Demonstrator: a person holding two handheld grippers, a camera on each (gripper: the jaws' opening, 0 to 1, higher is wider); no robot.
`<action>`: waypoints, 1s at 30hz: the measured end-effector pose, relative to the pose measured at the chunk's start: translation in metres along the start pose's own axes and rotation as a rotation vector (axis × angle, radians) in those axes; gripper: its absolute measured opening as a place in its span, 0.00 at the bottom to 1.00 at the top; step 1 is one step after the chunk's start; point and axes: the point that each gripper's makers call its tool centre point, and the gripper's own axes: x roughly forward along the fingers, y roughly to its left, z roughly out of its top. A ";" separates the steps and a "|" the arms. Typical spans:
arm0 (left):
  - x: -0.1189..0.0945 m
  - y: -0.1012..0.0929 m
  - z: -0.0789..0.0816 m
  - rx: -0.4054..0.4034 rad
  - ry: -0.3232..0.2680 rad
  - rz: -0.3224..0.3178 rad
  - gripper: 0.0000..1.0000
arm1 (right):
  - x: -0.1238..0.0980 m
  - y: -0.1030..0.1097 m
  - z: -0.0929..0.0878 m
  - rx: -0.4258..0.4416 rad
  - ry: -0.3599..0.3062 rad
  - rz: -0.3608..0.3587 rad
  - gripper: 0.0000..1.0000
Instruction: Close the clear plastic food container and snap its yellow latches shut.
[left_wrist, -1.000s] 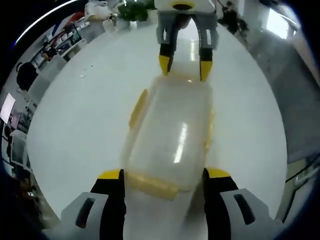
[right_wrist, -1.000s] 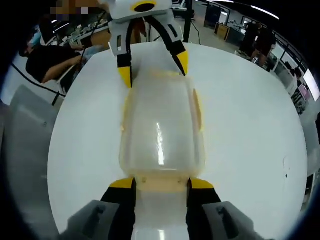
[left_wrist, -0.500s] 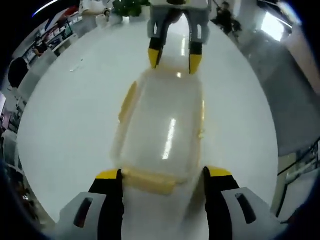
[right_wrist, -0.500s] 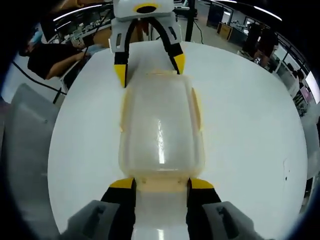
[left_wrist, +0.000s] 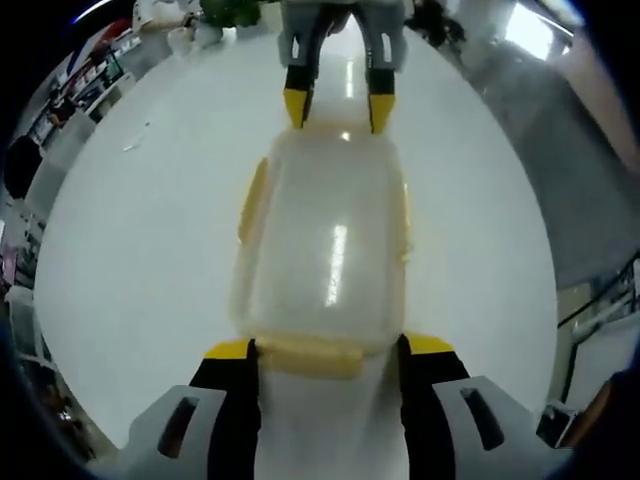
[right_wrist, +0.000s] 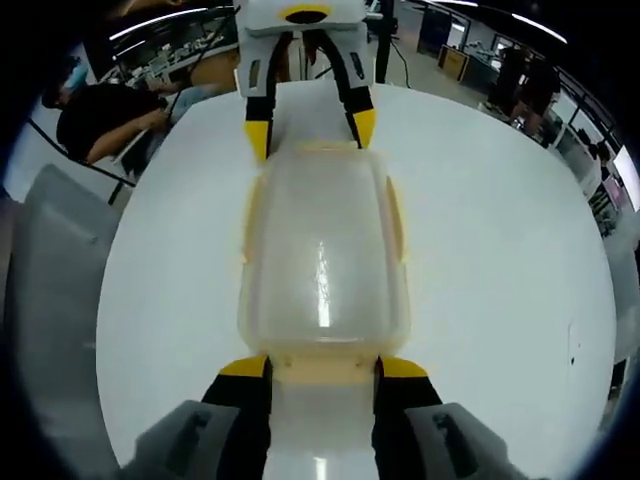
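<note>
On the white round worktop the clear plastic food container lies lid-on, probably light, slick and flexible. The left gripper at 6 o'clock and right gripper each stand open astride a yellow end latch; press there.

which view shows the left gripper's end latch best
The left gripper view: the yellow end latch lies close and wide between the left gripper tips, on the container. In the right gripper view that latch is a thin, far strip at the container's other end.
</note>
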 end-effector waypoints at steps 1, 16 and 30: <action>0.000 0.000 0.000 0.001 -0.002 0.000 0.53 | 0.000 0.000 0.000 0.000 -0.004 0.005 0.37; 0.000 -0.005 -0.001 0.039 0.044 -0.016 0.38 | 0.000 0.001 -0.002 -0.046 0.020 0.001 0.38; -0.001 -0.005 0.002 0.072 0.119 0.000 0.36 | -0.002 0.004 -0.006 -0.043 0.048 -0.006 0.37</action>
